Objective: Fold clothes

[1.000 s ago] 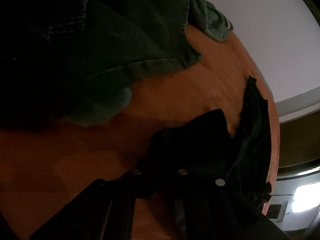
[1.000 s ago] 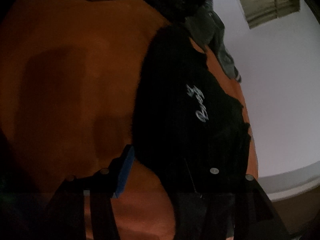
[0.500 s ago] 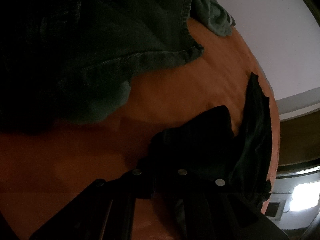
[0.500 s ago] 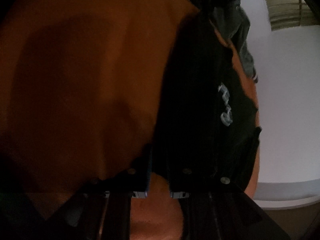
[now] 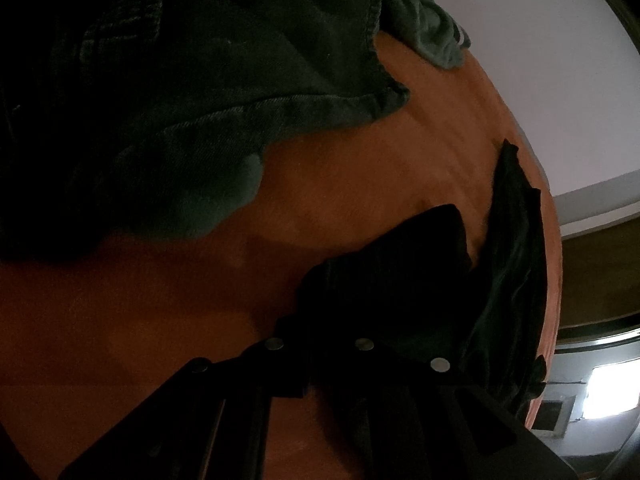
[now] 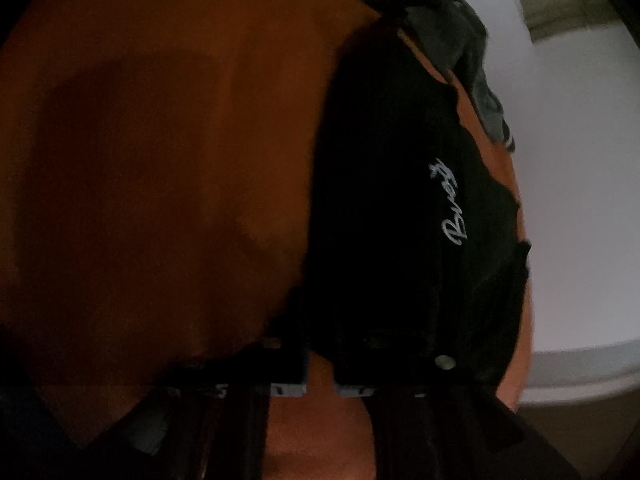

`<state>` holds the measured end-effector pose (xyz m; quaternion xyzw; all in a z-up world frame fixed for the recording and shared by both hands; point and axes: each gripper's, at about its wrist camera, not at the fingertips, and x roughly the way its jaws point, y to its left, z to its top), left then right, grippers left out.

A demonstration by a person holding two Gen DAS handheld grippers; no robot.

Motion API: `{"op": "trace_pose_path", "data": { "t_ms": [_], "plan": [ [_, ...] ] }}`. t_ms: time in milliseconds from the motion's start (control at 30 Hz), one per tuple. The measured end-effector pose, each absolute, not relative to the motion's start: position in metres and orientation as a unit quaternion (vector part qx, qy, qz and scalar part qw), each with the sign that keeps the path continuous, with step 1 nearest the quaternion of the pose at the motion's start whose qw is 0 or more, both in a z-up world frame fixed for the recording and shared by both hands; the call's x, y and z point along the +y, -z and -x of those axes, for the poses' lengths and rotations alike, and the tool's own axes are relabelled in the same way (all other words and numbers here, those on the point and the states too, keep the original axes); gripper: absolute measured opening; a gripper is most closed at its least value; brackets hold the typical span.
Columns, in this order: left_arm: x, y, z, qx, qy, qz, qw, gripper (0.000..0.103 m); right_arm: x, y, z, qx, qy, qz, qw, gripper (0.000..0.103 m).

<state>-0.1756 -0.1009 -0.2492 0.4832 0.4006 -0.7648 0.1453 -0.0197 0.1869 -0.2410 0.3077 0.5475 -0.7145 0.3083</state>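
Observation:
A black garment [image 5: 404, 280] with white script lettering [image 6: 450, 204] lies on an orange surface [image 5: 360, 168]. In the left wrist view my left gripper [image 5: 320, 344] is shut on one edge of the black garment, which bunches up over the fingers. In the right wrist view my right gripper [image 6: 320, 348] is shut on another edge of the same garment [image 6: 392, 208], which stretches away from the fingers toward the far side.
A dark green denim garment [image 5: 200, 100] lies spread at the upper left of the left wrist view. A grey-green piece [image 6: 476, 76] hangs over the far edge of the orange surface [image 6: 160, 160]. A pale wall [image 5: 540, 80] stands beyond.
My right gripper went from open to shut on the black garment's edge and pulled it taut. The left gripper stayed shut on the garment and barely moved.

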Motion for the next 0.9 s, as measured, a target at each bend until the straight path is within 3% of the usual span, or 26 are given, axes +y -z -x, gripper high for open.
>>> {"op": "trace_pose_path", "data": {
  "t_ms": [167, 233, 367, 467, 500, 533, 800, 867, 900],
  "plan": [
    [-0.103, 0.25, 0.174, 0.406, 0.765, -0.48, 0.142, 0.006, 0.18, 0.208, 0.014, 0.498, 0.734, -0.315, 0.338, 0.006],
    [-0.102, 0.252, 0.174, 0.406, 0.763, -0.482, 0.143, 0.006, 0.179, 0.208, 0.007, 0.507, 0.731, -0.306, 0.34, 0.0],
    [-0.1, 0.253, 0.173, 0.404, 0.762, -0.485, 0.144, 0.006, 0.177, 0.217, -0.009, 0.539, 0.718, -0.282, 0.338, 0.0],
    [-0.101, 0.253, 0.173, 0.405, 0.762, -0.485, 0.143, 0.006, 0.177, 0.22, -0.017, 0.557, 0.712, -0.265, 0.335, 0.022],
    [-0.102, 0.253, 0.173, 0.406, 0.761, -0.485, 0.144, 0.006, 0.178, 0.219, -0.015, 0.559, 0.715, -0.261, 0.331, 0.037],
    [-0.102, 0.253, 0.173, 0.407, 0.76, -0.485, 0.144, 0.006, 0.178, 0.219, -0.012, 0.562, 0.716, -0.254, 0.326, 0.044],
    [-0.1, 0.252, 0.173, 0.404, 0.761, -0.486, 0.147, 0.006, 0.179, 0.239, 0.006, 0.583, 0.699, -0.277, 0.308, 0.044],
    [-0.1, 0.252, 0.174, 0.4, 0.762, -0.487, 0.147, 0.006, 0.18, 0.243, 0.005, 0.598, 0.694, -0.266, 0.302, 0.037],
    [-0.1, 0.252, 0.173, 0.399, 0.763, -0.487, 0.147, 0.006, 0.181, 0.246, 0.004, 0.603, 0.689, -0.266, 0.301, 0.025]
  ]
}}
